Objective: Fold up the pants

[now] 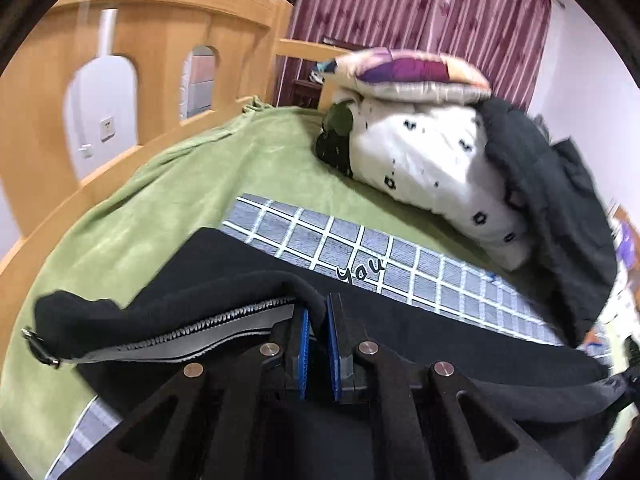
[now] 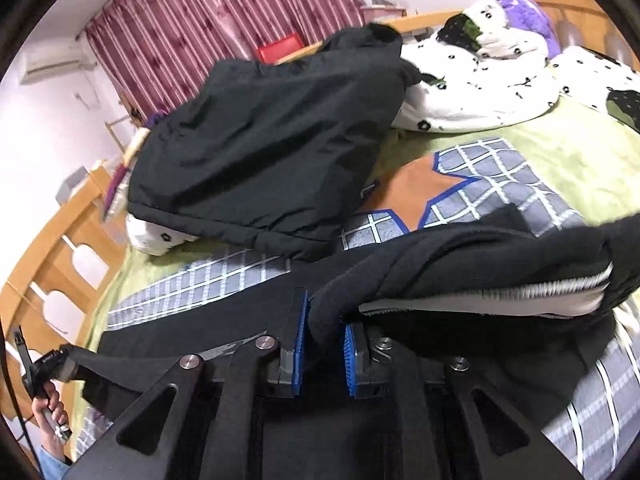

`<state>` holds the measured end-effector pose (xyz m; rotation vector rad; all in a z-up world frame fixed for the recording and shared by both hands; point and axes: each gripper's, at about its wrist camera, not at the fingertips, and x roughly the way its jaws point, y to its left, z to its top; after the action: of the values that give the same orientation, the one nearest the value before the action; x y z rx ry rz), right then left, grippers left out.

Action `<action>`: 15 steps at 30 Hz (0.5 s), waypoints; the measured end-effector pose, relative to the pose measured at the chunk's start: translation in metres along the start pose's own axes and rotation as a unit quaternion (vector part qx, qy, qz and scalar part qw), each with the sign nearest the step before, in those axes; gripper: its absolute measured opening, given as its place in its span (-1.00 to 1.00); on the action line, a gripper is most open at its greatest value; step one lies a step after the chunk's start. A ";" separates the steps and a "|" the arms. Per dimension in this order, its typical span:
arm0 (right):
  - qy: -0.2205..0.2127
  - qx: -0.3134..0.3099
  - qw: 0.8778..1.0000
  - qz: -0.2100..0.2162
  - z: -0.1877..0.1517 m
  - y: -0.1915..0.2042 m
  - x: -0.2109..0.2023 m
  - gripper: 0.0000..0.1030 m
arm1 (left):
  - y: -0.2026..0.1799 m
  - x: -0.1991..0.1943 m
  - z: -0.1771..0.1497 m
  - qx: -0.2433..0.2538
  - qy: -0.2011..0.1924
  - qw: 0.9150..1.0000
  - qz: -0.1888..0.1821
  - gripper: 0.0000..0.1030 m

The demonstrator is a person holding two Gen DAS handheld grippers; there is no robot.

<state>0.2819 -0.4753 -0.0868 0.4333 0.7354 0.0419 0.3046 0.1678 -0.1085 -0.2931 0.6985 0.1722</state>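
Black pants (image 1: pixel 400 320) lie across a grey checked blanket (image 1: pixel 360 248) on a bed. My left gripper (image 1: pixel 319 314) is shut on a thick fold of the waist, with the zipper (image 1: pixel 200 330) running off to the left and lifted off the bed. In the right wrist view my right gripper (image 2: pixel 325 324) is shut on another black fold of the pants (image 2: pixel 480 264); the zipper (image 2: pixel 520 290) stretches to the right. A hand (image 2: pixel 48 400) at the lower left holds the left gripper (image 2: pixel 66 358), with black cloth hanging from it.
A black jacket (image 2: pixel 260 152) lies over a white spotted duvet (image 2: pixel 480 92) at the far side of the bed. A patchwork pillow (image 1: pixel 412 72) tops the pile. A green sheet (image 1: pixel 160 208) covers the mattress. Wooden rails (image 1: pixel 48 120) bound the bed; maroon curtains (image 2: pixel 208 24) hang behind.
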 end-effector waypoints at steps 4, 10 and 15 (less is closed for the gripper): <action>0.012 -0.009 0.999 -0.032 0.010 0.001 0.044 -0.37 | -0.027 0.050 0.000 0.021 0.029 0.998 0.045 -0.80; 0.002 -0.019 0.999 -0.049 0.024 0.021 0.056 -0.13 | -0.045 0.037 0.008 0.051 0.011 0.997 0.052 0.27; -0.005 -0.062 0.997 -0.050 -0.010 0.034 0.011 0.20 | -0.036 -0.020 -0.020 0.085 -0.015 0.995 0.043 0.46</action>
<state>0.2871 -0.4389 -0.0869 0.2771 0.7386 -0.0093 0.2868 0.1266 -0.1025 -0.0966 0.6923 0.1973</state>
